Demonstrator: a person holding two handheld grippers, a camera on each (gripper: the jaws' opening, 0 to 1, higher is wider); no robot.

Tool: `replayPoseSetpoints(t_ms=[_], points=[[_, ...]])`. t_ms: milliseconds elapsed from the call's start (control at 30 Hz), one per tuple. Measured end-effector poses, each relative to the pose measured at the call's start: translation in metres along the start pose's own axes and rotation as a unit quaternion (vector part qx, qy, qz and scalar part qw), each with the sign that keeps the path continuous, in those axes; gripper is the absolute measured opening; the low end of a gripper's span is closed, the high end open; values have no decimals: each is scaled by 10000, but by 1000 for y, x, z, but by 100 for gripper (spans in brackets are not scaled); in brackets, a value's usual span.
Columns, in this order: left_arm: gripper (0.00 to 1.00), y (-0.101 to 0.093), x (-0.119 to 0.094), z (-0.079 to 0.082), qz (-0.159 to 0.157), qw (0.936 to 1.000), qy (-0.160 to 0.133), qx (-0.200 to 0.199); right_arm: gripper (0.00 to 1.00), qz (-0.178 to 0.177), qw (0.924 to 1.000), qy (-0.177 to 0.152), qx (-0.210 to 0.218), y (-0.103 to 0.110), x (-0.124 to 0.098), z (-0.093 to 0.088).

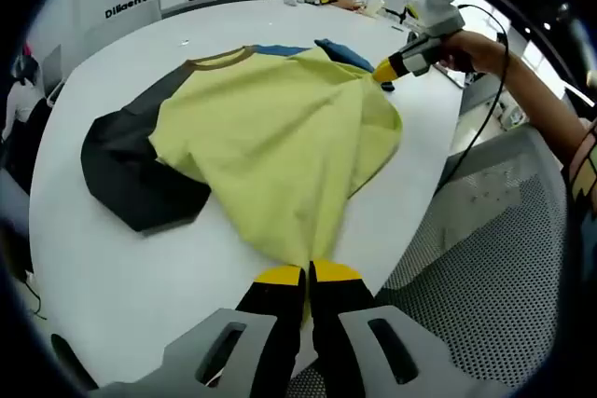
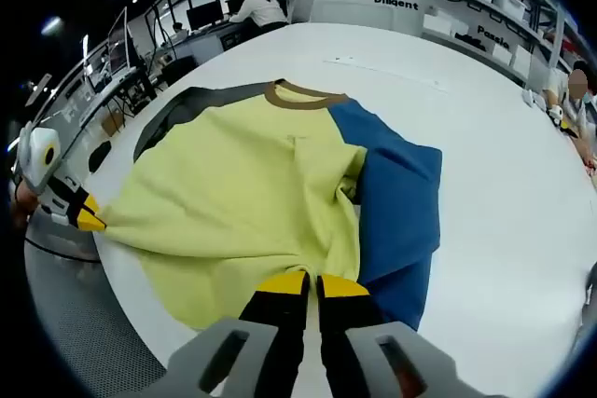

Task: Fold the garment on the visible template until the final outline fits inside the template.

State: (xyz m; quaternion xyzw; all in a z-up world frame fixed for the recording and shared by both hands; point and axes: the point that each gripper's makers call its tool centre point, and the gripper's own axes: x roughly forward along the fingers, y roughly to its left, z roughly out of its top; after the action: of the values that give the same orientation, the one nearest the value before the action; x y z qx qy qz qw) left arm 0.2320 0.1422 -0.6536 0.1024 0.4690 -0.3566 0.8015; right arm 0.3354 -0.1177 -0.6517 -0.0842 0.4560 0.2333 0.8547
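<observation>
Both grippers pinched the shirt's hem.
The left gripper [image 1: 308, 277] and right gripper [image 2: 311, 284] were closed on the yellow shirt [image 1: 270, 137], which lay spread across the white table [image 1: 121, 286], its dark sleeve [image 1: 131, 170] and blue sleeve [image 2: 396, 198] at either side.

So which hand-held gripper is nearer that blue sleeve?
The right hand-held gripper: it pinches the yellow hem right beside the blue sleeve. The left hand-held gripper grips the hem at the shirt's far side, away from it.
</observation>
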Motion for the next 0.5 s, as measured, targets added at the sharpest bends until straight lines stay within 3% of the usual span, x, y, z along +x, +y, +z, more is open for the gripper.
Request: replayPoseSetpoints(t_ms=[100,167,267,367,500], points=[[0,2,1,-3,38,10000,57,20,0,-7,9999,39,-159,1,0,-3],[0,3,0,0,66,10000,-18,19,2,-132,9987,-182,-460,-2,-6,4],[0,3,-3,2,47,10000,-67,-47,9,-234,9979,-317,-518,-4,-17,6],[0,5,-5,4,56,9998,-129,-101,11,-235,9978,-439,-431,-4,-29,5],[0,6,-5,5,72,9997,-167,-142,13,-205,9987,-201,-416,1,-35,-8]])
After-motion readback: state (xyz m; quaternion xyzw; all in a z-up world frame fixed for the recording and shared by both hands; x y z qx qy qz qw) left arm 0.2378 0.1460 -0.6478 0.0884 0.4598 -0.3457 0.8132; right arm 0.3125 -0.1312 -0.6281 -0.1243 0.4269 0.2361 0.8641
